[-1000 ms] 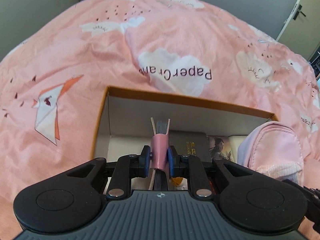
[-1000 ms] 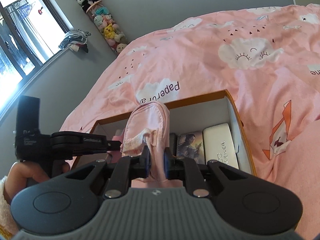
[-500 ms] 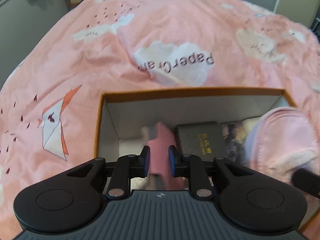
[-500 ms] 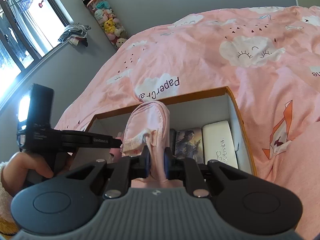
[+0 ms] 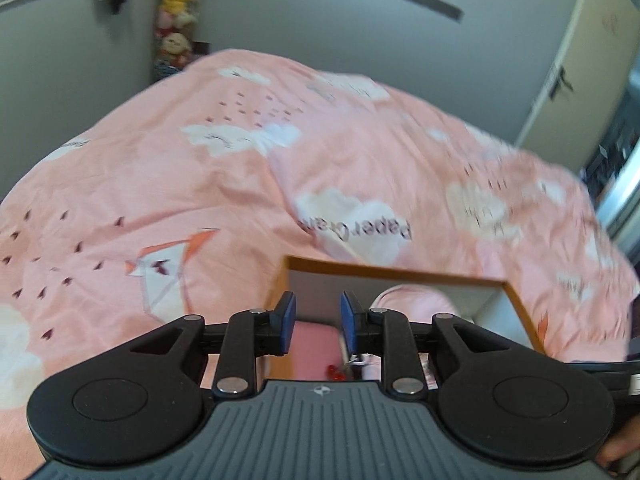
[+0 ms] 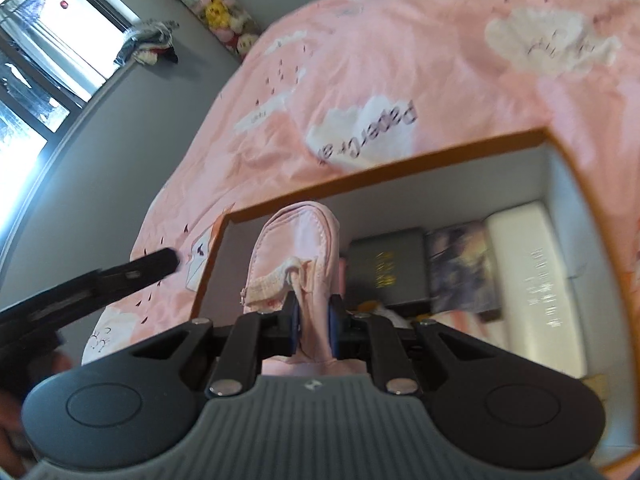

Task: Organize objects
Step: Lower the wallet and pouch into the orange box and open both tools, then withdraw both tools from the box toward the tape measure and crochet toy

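An orange-rimmed cardboard box (image 5: 392, 273) lies on the bed. My left gripper (image 5: 317, 322) hovers above the box's left end, jaws opening, nothing between the blue pads. Below it a pink book (image 5: 314, 346) rests inside the box. My right gripper (image 6: 314, 322) is shut on a pink fabric pouch (image 6: 300, 240), held upright over the left part of the box (image 6: 400, 162). The pouch (image 5: 412, 300) also shows in the left wrist view. Inside the box lie a dark case with gold lettering (image 6: 384, 264), a picture card (image 6: 460, 268) and a white case (image 6: 532, 280).
A pink bedspread (image 5: 240, 184) with clouds and paper cranes surrounds the box. Grey walls rise behind, with a door (image 5: 580, 72) at the right, plush toys (image 6: 220, 12) in a corner and a window (image 6: 36, 64). The left gripper's black finger (image 6: 140, 274) reaches in beside the box.
My left gripper let go of the pink book, opened and lifted up and back from the box. The right gripper moved closer over the box, the pouch still in it.
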